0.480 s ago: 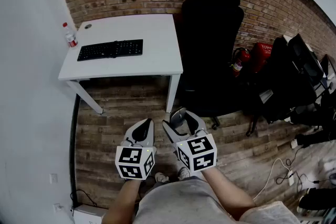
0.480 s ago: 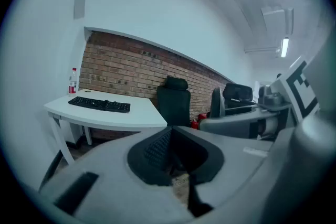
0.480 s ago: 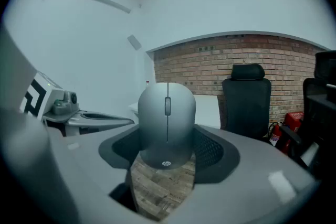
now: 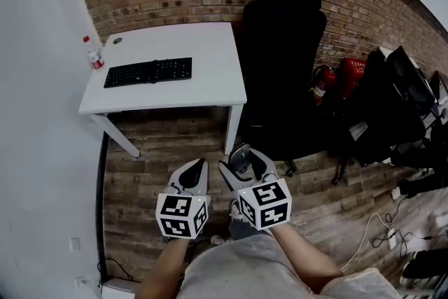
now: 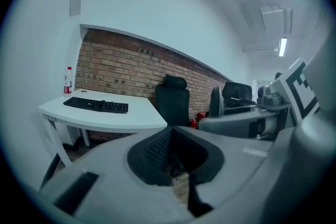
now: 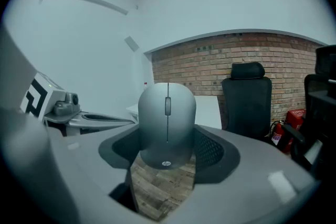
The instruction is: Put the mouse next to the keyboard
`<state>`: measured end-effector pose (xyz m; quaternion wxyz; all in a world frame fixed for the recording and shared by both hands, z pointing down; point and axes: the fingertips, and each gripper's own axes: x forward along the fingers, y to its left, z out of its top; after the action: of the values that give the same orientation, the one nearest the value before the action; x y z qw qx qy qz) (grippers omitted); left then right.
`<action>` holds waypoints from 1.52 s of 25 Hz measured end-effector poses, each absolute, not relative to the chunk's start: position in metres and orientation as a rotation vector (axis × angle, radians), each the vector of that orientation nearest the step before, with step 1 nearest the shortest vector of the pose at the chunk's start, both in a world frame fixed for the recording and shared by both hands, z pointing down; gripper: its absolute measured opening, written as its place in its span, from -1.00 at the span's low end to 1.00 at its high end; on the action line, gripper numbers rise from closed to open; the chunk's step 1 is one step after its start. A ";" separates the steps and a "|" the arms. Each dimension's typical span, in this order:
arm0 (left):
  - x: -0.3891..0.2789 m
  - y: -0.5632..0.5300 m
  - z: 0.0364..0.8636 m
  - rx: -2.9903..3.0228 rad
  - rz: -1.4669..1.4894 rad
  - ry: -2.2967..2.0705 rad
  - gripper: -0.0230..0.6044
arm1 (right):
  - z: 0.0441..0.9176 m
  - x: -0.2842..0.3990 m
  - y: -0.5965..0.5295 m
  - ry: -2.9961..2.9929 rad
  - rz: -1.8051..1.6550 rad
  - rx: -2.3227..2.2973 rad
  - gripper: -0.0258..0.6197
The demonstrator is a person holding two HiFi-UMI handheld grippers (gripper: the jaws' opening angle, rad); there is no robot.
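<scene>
A grey mouse (image 6: 167, 123) stands between the jaws of my right gripper (image 4: 245, 159), which is shut on it and holds it above the wooden floor. In the head view the mouse (image 4: 240, 160) shows as a grey hump between the fingers. The black keyboard (image 4: 148, 71) lies on the left half of the white table (image 4: 210, 59), well ahead of both grippers. My left gripper (image 4: 194, 171) hangs beside the right one, shut and holding nothing. From the left gripper view the keyboard (image 5: 97, 105) sits far off on the table (image 5: 131, 118).
A clear bottle with a red cap (image 4: 93, 52) stands at the table's left edge behind the keyboard. A black office chair (image 4: 283, 45) stands right of the table. A fire extinguisher (image 4: 320, 82), red bag and dark equipment crowd the right side. Cables lie on the floor at lower right.
The table sits a touch lower in the head view. Both grippers keep the same pose, the mouse still in the right one.
</scene>
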<state>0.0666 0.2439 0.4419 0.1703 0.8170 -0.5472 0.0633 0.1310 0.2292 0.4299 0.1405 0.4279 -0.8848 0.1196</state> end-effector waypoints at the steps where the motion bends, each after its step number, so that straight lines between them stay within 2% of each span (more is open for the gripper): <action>1: 0.065 0.241 0.444 2.318 0.183 -1.554 -0.95 | 0.431 0.130 0.226 -2.557 0.347 1.236 0.03; 15: 0.050 0.137 0.454 2.279 0.182 -1.577 -0.95 | 0.448 0.119 0.121 -2.566 0.384 1.206 0.03; 38: 0.074 -0.053 0.459 2.243 0.234 -1.562 -0.95 | 0.458 0.136 -0.067 -2.551 0.479 1.171 0.03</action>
<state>0.0738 -0.0533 0.4588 0.1978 0.8014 -0.5583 0.0837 0.1361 -0.0670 0.4584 0.1464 0.4068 -0.8862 0.1663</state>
